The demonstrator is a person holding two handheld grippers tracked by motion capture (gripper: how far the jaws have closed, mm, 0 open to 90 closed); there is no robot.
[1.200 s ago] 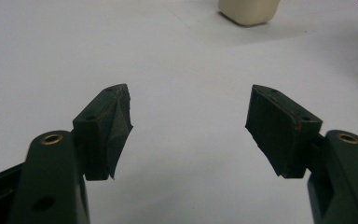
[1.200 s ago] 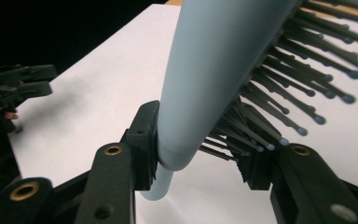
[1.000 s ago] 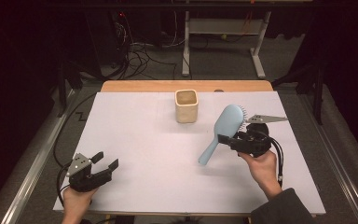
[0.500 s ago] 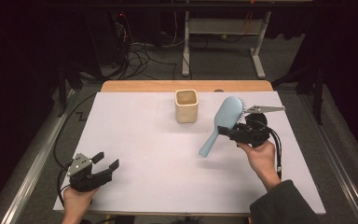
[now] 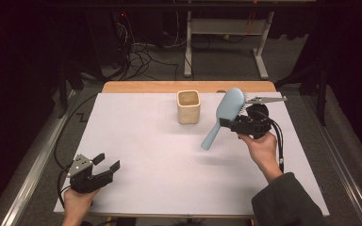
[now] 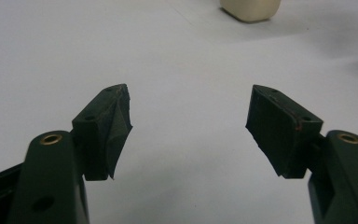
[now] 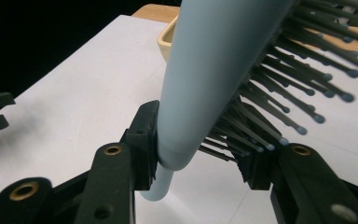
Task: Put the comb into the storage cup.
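A light blue hairbrush (image 5: 221,117) hangs tilted above the right half of the white table, head up and handle pointing down-left. My right gripper (image 5: 226,123) is shut on it where the head narrows, one pad on its smooth back (image 7: 205,74), the other among the dark bristles (image 7: 279,107). A cream square cup (image 5: 188,106) stands upright at the back centre, just left of the brush. My left gripper (image 5: 107,162) rests at the table's front left corner, open, with bare table between its pads (image 6: 107,126).
The white table sheet (image 5: 160,155) has a wooden strip (image 5: 184,86) along its far edge. Metal rails run along both sides. Cables and a metal stand's legs (image 5: 226,52) lie on the dark floor behind. A black cable (image 5: 278,141) trails from my right gripper.
My right gripper has lifted the hairbrush and carried it farther back on the table, closer to the cup. The left gripper has stayed where it was.
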